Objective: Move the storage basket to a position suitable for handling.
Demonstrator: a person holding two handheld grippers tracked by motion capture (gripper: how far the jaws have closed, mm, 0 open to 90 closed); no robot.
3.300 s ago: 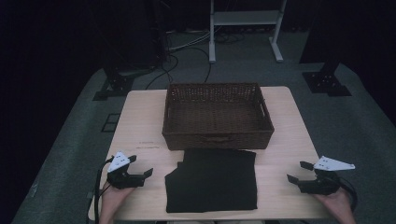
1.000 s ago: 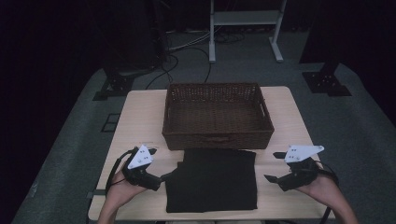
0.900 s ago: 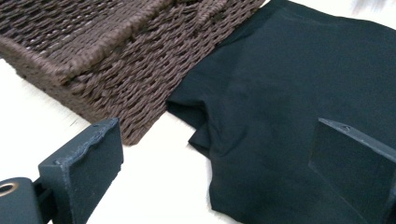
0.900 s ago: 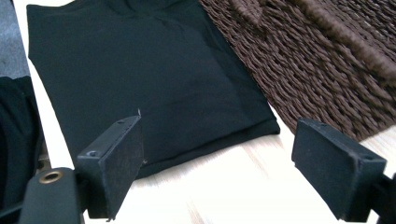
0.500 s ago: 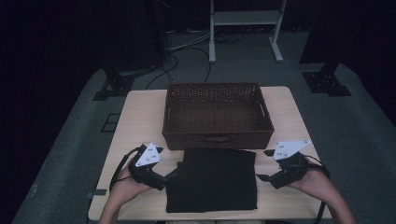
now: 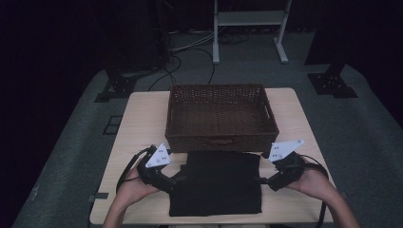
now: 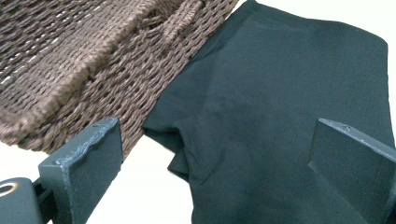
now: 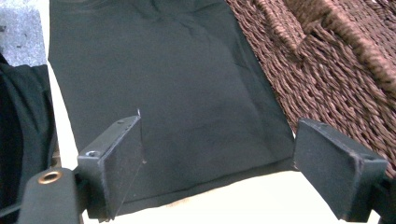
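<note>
Both hand-held grippers stand wide open and empty: the left hand-held gripper (image 6: 177, 180) at one side edge of the folded black cloth (image 6: 218, 183), the right hand-held gripper (image 6: 264, 180) at the other. It lies on the tabletop (image 6: 142, 118), touching the wicker basket (image 6: 221, 116). Likely step: closing on both edges, then lifting evenly.

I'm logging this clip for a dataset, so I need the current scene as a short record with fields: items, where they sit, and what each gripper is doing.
surface: light wooden table
container: brown woven wicker basket, at the table's middle, nothing visible inside
item: folded black cloth garment, flat, just in front of the basket
left gripper: open, at the garment's left edge
right gripper: open, at the garment's right edge
</note>
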